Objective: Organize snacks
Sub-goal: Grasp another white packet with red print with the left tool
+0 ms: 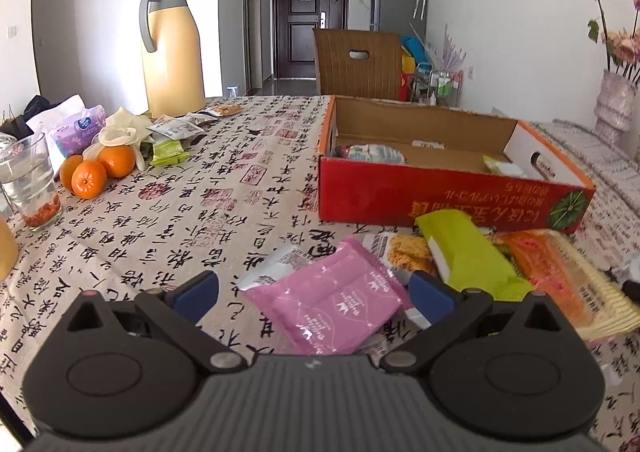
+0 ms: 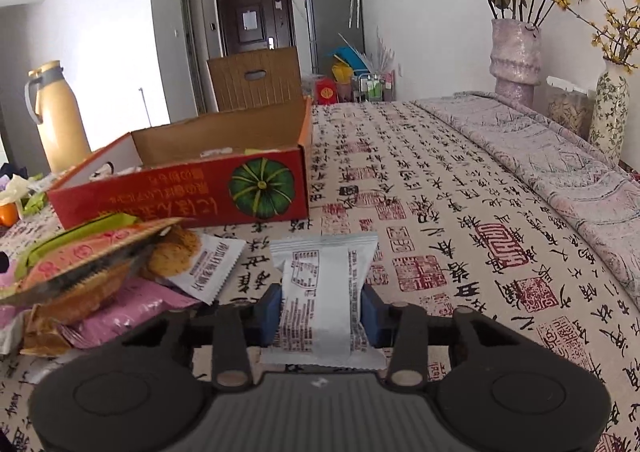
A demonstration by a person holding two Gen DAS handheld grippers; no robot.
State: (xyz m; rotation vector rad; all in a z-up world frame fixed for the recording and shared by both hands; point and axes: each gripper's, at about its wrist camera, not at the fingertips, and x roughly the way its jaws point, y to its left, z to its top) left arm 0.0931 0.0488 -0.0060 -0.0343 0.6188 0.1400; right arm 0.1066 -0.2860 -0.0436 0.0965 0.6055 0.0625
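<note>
White foil packet (image 2: 322,292) is sitting between the blue pads (image 2: 271,312) of the right tool (image 2: 320,316), which is clamping it at the sides just above the patterned surface (image 2: 460,212). The left tool (image 1: 314,294) is standing wide, empty, hovering over a pink packet (image 1: 332,304) at the edge of the loose snack pile. The red cardboard box (image 1: 440,196), already containing a few packets, is lying beyond that pile, to the left in the right wrist view.

Risks noted: the grip is taking only the soft middle of the wrapper, so the packet may be slipping or twisting out during the carry. A low path toward the box is likely to catch the raised orange packet (image 2: 96,260) or the box's near wall, scattering the pile.
</note>
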